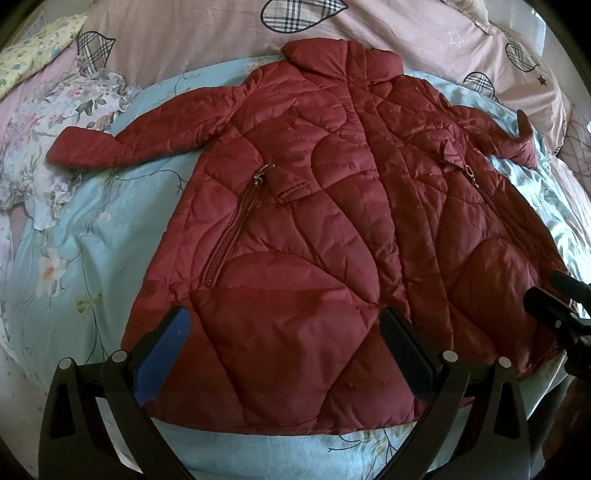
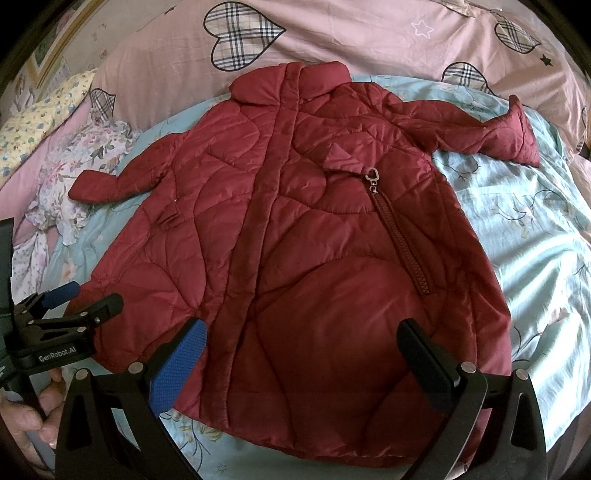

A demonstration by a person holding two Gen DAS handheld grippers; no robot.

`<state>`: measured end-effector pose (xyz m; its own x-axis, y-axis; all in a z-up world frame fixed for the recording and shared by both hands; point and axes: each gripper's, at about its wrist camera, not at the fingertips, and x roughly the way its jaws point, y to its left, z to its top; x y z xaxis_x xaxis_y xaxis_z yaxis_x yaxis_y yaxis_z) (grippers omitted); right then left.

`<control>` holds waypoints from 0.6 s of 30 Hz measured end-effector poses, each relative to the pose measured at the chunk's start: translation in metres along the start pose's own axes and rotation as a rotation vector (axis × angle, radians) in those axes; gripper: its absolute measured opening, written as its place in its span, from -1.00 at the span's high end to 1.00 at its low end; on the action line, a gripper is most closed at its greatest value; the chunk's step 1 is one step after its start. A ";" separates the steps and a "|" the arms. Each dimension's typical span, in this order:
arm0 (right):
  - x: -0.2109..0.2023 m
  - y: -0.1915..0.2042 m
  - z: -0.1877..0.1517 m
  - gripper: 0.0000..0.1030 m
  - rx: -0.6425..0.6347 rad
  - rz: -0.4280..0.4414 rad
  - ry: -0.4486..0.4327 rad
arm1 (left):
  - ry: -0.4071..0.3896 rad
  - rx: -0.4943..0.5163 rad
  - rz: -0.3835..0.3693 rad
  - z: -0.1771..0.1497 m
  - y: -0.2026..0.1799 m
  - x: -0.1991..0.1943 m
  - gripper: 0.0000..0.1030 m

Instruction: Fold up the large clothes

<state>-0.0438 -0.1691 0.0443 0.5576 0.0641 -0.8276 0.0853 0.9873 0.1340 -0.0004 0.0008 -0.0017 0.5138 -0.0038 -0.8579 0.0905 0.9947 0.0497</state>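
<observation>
- The big red coat (image 1: 314,236) lies flat on the bed, front side up, on a light blue flowery sheet (image 1: 92,240). Its collar points to the pink pillows (image 1: 221,33); its bottom edge is nearest to me.
- My left hand-held gripper (image 1: 284,354) is wide open over the bottom of the coat and has nothing in it.
- My right hand-held gripper (image 2: 301,363) is wide open too, over the other bottom half, with nothing in it.
- I think the coat could slip out. It is puffy and shiny, so a small pinch may grab only the top layer.
- If I lift one side faster than the other, the fold may come out crooked.
- The sleeves stick out to the sides. They could flop and bunch up under the fold.
- The right sleeve end (image 2: 517,136) stands up a bit, so it may get in the way.
- I cannot see under the coat, or tell if my fingers touch the cloth.
- The bed edges are cut off and bent in both views.
</observation>
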 end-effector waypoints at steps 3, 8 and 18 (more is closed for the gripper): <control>0.000 0.000 0.000 -1.00 0.001 0.002 -0.001 | -0.001 -0.001 -0.001 0.000 -0.001 0.000 -0.99; 0.000 -0.002 0.001 -1.00 0.004 0.006 0.001 | 0.005 0.000 0.001 0.000 -0.002 -0.001 -0.99; 0.002 -0.005 0.003 -1.00 0.011 0.014 0.001 | 0.065 0.008 -0.001 0.002 -0.005 0.009 -0.99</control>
<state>-0.0410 -0.1746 0.0438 0.5576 0.0780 -0.8264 0.0865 0.9847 0.1513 0.0059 -0.0040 -0.0089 0.4573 0.0026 -0.8893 0.0974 0.9938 0.0530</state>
